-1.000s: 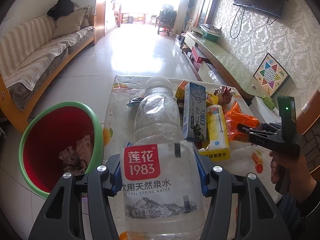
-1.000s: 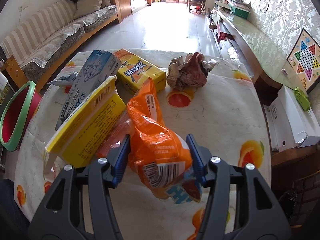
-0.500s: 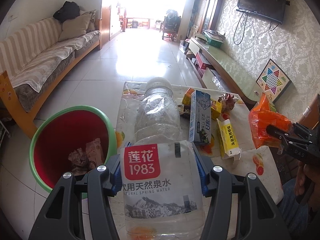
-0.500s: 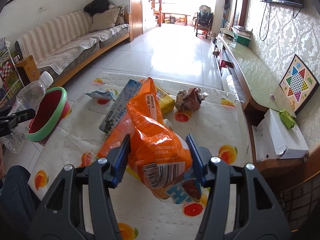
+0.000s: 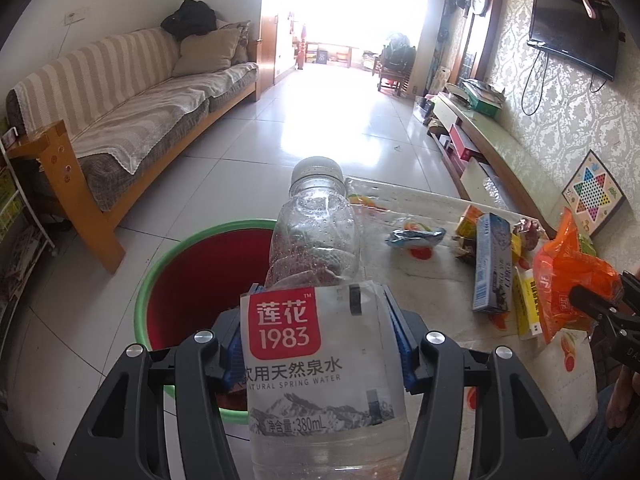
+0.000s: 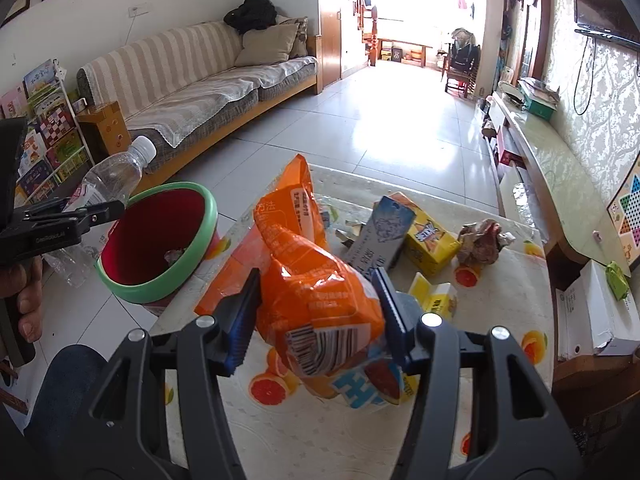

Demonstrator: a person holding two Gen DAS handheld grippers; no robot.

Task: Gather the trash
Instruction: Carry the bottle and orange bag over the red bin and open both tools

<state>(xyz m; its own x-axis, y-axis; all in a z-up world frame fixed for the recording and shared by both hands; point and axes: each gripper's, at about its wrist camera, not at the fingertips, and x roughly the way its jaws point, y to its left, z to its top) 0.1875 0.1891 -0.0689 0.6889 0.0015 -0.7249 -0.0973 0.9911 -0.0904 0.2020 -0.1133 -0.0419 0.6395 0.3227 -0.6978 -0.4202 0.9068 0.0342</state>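
My left gripper (image 5: 320,336) is shut on a clear plastic water bottle (image 5: 316,264) with a red and white label, held above the red bin with a green rim (image 5: 192,280) on the floor. My right gripper (image 6: 316,316) is shut on an orange snack bag (image 6: 316,280), lifted above the table (image 6: 500,320). The bin (image 6: 160,240) stands left of the table. The bottle also shows in the right wrist view (image 6: 108,180). Crumpled scraps lie in the bin.
On the table lie a blue and white box (image 6: 380,236), a yellow carton (image 6: 430,240), a small yellow box (image 6: 436,296), a crumpled wrapper (image 6: 484,240) and a blue wrapper (image 5: 416,236). A sofa (image 5: 140,120) stands at the left, a low cabinet (image 6: 560,168) at the right.
My left gripper has carried the bottle left, off the table and over the bin. My right gripper has lifted the orange bag higher above the table.
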